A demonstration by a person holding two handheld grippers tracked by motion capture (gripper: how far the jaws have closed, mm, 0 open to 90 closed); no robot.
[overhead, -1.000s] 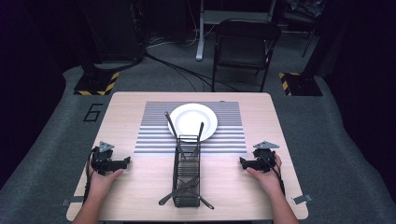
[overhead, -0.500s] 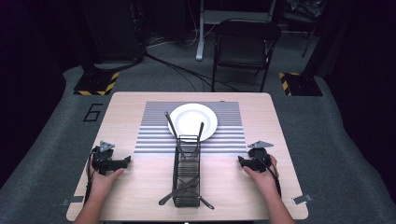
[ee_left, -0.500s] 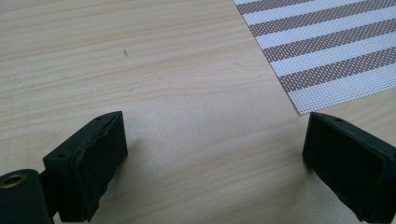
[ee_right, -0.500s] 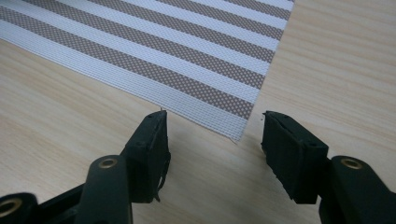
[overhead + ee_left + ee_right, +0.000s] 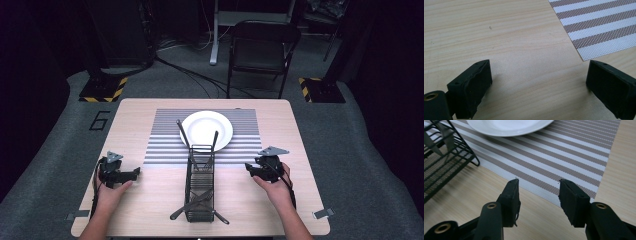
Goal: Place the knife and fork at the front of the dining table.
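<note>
The white plate (image 5: pixel 206 130) sits on the striped mat (image 5: pixel 165 145) mid-counter, behind the wire caddy (image 5: pixel 199 182) holding utensils. It looks rigid, slick and breakable; its rim seems the best hold. The left tongs (image 5: pixel 131 174) gape wide, the right tongs (image 5: pixel 248 169) partly open, both empty.

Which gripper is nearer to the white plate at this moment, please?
Right. The right gripper sits just off the placemat's near right corner, below the white plate. The left gripper rests farther off, beyond the mat's near left corner.
</note>
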